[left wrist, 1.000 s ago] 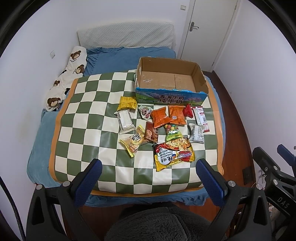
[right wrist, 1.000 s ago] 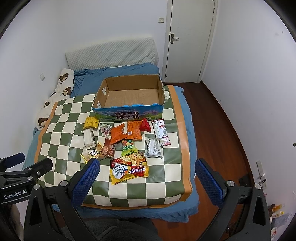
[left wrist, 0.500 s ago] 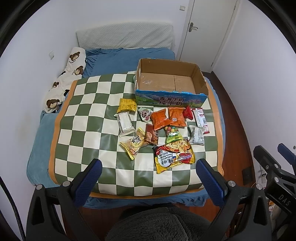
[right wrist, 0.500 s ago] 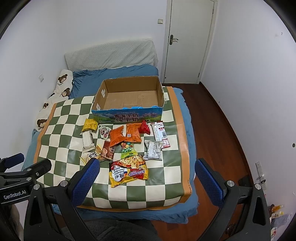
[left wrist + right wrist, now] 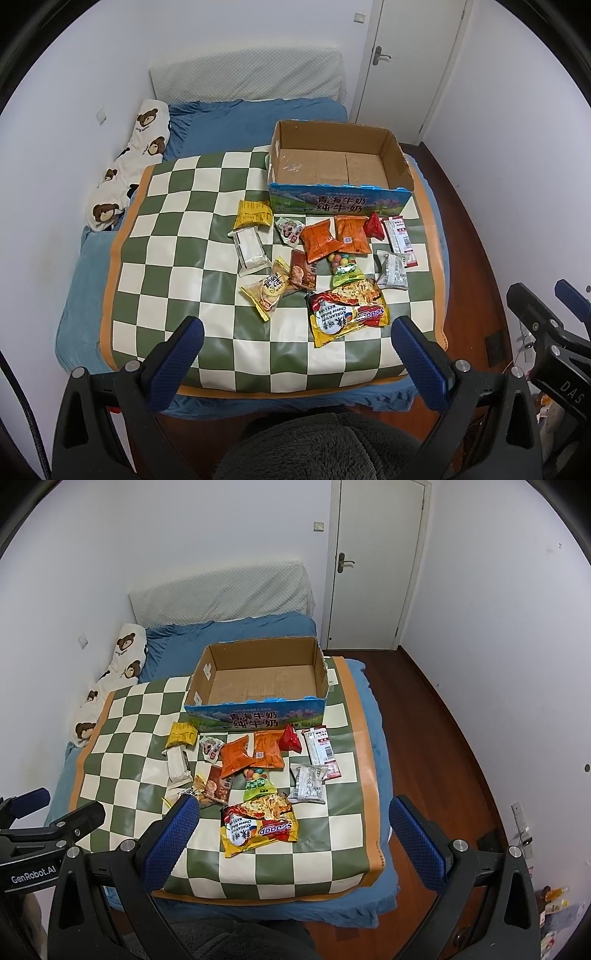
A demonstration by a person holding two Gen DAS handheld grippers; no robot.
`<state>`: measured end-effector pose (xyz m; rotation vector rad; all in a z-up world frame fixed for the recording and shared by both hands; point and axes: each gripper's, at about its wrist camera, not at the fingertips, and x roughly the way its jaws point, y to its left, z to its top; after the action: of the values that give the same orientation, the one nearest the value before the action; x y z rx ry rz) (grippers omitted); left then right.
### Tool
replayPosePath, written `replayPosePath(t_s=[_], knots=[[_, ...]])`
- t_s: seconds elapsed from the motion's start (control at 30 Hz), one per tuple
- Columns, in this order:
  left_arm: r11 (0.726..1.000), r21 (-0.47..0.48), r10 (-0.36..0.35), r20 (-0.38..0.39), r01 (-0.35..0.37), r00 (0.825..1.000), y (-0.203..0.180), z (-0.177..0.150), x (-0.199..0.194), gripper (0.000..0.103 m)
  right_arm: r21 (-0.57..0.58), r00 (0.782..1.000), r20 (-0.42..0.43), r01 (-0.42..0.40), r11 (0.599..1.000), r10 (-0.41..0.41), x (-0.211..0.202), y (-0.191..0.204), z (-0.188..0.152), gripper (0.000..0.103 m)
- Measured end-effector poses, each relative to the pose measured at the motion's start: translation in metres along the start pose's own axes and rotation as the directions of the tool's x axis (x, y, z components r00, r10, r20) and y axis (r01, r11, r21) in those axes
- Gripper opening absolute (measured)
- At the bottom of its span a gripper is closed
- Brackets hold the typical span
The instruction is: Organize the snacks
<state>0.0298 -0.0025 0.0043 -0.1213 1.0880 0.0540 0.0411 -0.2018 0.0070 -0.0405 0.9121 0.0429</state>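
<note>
Several snack packets lie on a green-and-cream checked mat (image 5: 177,258) on a bed. Nearest is a red-yellow noodle pack (image 5: 347,314), also in the right wrist view (image 5: 258,825). Two orange packs (image 5: 334,238), a yellow pack (image 5: 253,213), a white pack (image 5: 249,249) and a silver pack (image 5: 393,271) lie beyond it. An open, empty cardboard box (image 5: 340,162) stands behind them, also in the right wrist view (image 5: 258,675). My left gripper (image 5: 295,343) is open and empty above the mat's near edge. My right gripper (image 5: 293,825) is open and empty, also high above the near edge.
A bear-print pillow (image 5: 129,166) lies along the left wall. A white headboard cushion (image 5: 247,77) stands at the back. A white door (image 5: 376,561) is shut at the back right. Wood floor (image 5: 424,738) runs along the bed's right side.
Both grippers have drifted slightly, so the mat and snacks sit a little lower in the views. Nothing on the mat has moved.
</note>
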Motion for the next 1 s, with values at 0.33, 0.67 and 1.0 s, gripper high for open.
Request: replayPosePath(t_s=[0.33, 0.67, 1.0], knots=[[1.0, -0.001, -0.001, 0.0, 0.001, 1.0, -0.001, 0.0, 0.0, 0.103, 0.004, 1.0, 0.002, -0.01, 1.0, 0.01, -0.004, 0.0, -0.001, 0.103], [1.0, -0.005, -0.001, 0.002, 0.001, 1.0, 0.0, -0.001, 0.0, 0.103, 0.012, 0.999, -0.008, -0.032, 0.999, 0.032, -0.004, 0.002, -0.004, 0.103], [0.976, 0.001, 0.216, 0.047, -0.216, 0.975, 0.051, 0.008, 0.07, 0.103, 0.26, 0.953, -0.235, -0.13, 0.957, 0.193, 0.11, -0.012, -0.026, 0.103]])
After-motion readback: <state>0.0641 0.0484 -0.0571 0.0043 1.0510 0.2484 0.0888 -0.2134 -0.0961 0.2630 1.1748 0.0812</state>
